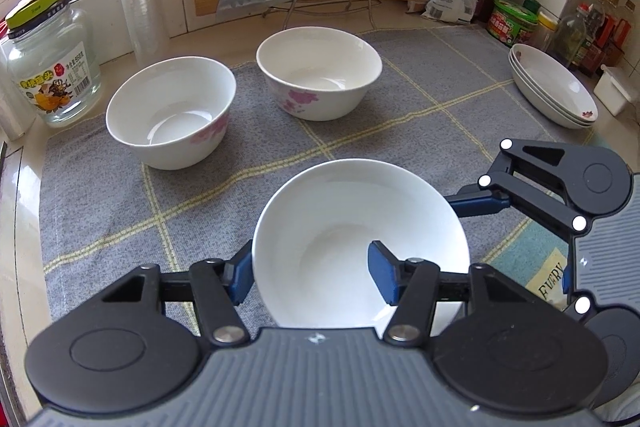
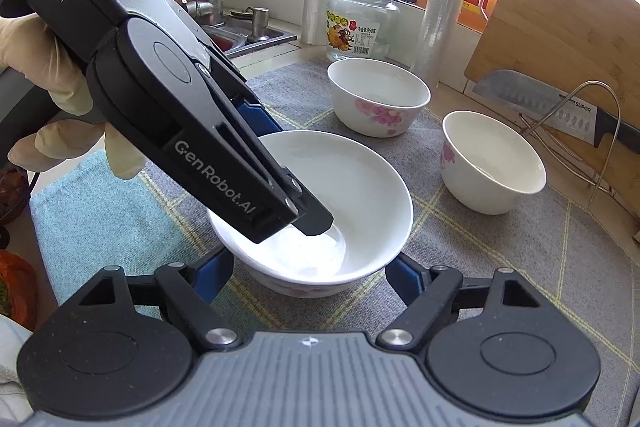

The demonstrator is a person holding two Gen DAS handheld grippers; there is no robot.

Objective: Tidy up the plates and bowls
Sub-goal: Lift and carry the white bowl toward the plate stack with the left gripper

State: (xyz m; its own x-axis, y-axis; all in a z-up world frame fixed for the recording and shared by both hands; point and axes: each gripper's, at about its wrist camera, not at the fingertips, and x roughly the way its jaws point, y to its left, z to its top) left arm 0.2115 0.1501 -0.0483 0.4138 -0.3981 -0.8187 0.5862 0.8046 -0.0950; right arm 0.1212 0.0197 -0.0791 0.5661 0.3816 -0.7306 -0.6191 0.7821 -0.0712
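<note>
We hold the nearest white porcelain bowl (image 1: 352,247) on the grey checked cloth (image 1: 120,211) covering the table, two matching flower-printed bowls (image 1: 172,111) (image 1: 320,71) standing beyond it and a stack of shallow white plates (image 1: 552,87) at the far right. Our left gripper (image 1: 316,271) has its jaws clenched across the bowl's rim, one pad inside and one outside. Our right gripper (image 2: 308,275) brackets the bowl's outer wall, jaws half spread, contact unclear. To lift well, we judge, keep the bowl level and set it squarely into a neighbouring bowl.
</note>
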